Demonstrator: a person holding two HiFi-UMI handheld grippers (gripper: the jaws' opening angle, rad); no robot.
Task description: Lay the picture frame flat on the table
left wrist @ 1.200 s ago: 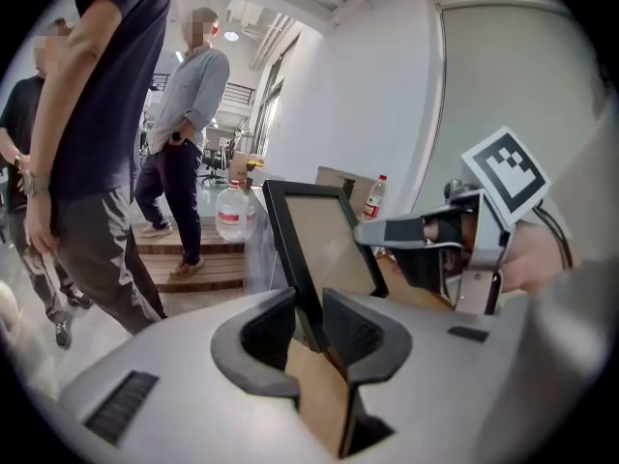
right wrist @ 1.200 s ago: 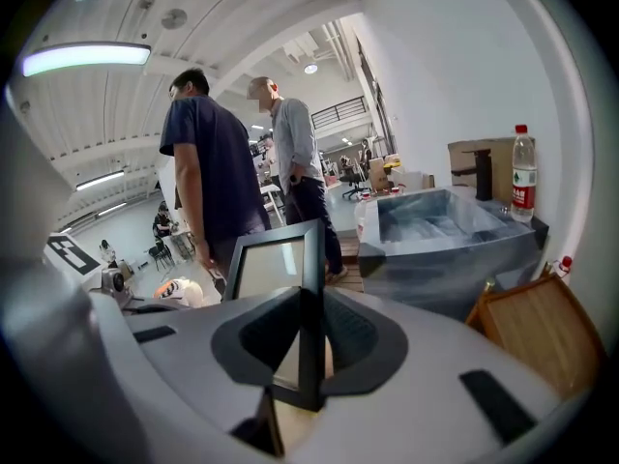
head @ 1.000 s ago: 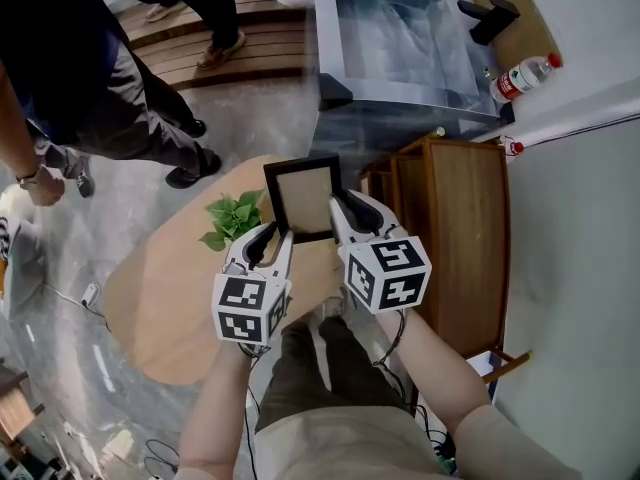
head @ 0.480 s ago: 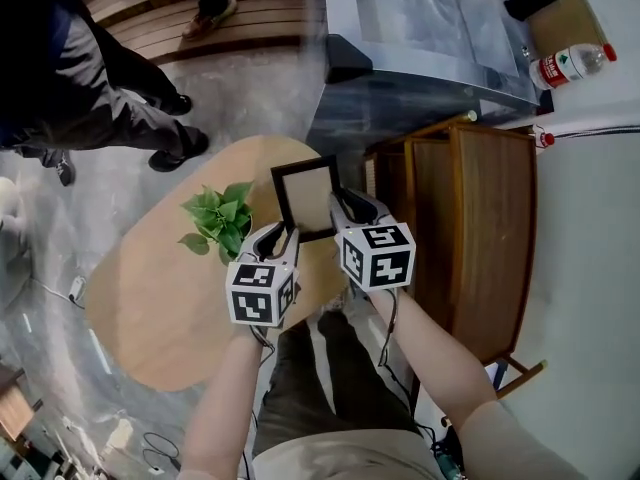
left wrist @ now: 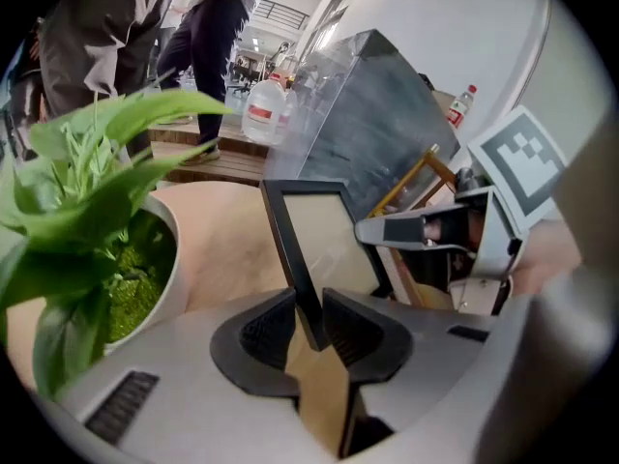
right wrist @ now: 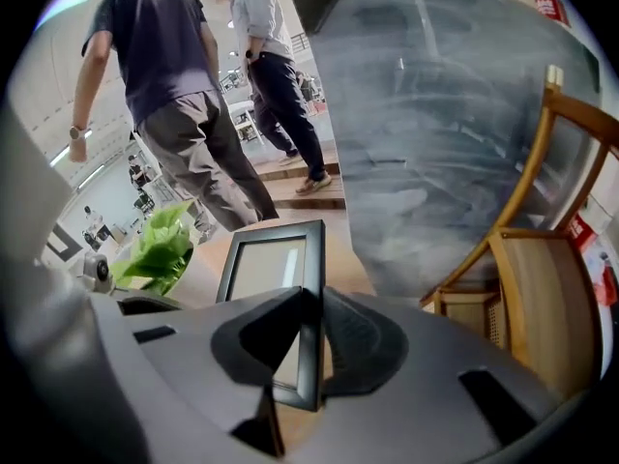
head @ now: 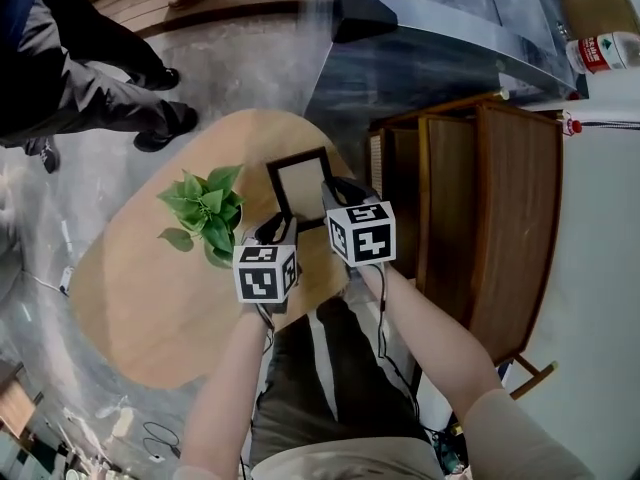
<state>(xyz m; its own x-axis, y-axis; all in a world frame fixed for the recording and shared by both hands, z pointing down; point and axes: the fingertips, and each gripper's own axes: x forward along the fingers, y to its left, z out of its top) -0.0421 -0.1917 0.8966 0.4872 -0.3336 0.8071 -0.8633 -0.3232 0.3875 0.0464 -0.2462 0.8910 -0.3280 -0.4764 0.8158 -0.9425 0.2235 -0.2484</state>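
A black picture frame (head: 302,186) with a pale blank insert is held over the far right part of the rounded wooden table (head: 150,298). My left gripper (head: 283,230) is shut on the frame's near left edge (left wrist: 295,259). My right gripper (head: 333,200) is shut on its right edge (right wrist: 311,327). The frame leans away from me, tilted close to flat; in the right gripper view its face (right wrist: 271,269) points up. Whether its underside touches the table I cannot tell.
A green potted plant (head: 205,213) stands just left of the frame, close to my left gripper. A wooden chair (head: 480,208) is at the right, a large grey glass case (head: 440,38) beyond the table. People's legs (head: 90,78) stand at the far left.
The view has shifted, and the frame with both grippers sits slightly higher and further left in it. Both grippers stay shut on the frame, which has tilted flatter.
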